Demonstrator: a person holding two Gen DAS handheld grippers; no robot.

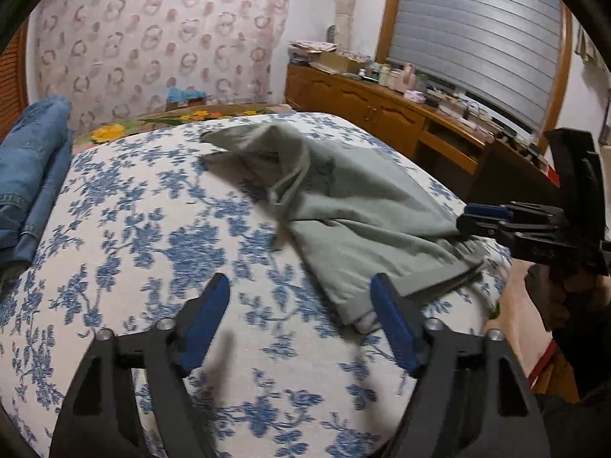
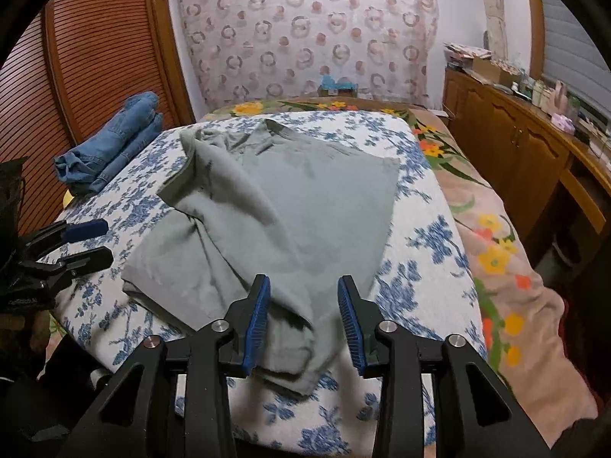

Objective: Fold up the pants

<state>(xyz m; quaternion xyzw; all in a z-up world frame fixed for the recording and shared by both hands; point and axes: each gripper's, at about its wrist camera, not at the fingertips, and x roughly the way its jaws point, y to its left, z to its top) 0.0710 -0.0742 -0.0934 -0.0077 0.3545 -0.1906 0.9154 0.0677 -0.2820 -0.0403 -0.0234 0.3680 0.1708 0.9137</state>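
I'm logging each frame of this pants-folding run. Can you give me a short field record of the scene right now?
garment: grey-green pants, rumpled, partly folded
surface: blue floral cloth over a bed
left gripper: open, over the cloth beside a pants edge, holding nothing
right gripper: open, fingers either side of a pants corner
other clothing: folded blue jeans at the cloth's far left edge

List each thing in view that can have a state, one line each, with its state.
grey-green pants: unfolded, rumpled, lying on the floral bedspread.
blue jeans: folded, stacked at the bed's edge.
left gripper: open, empty, above the bedspread.
right gripper: open, fingers either side of a pants edge.
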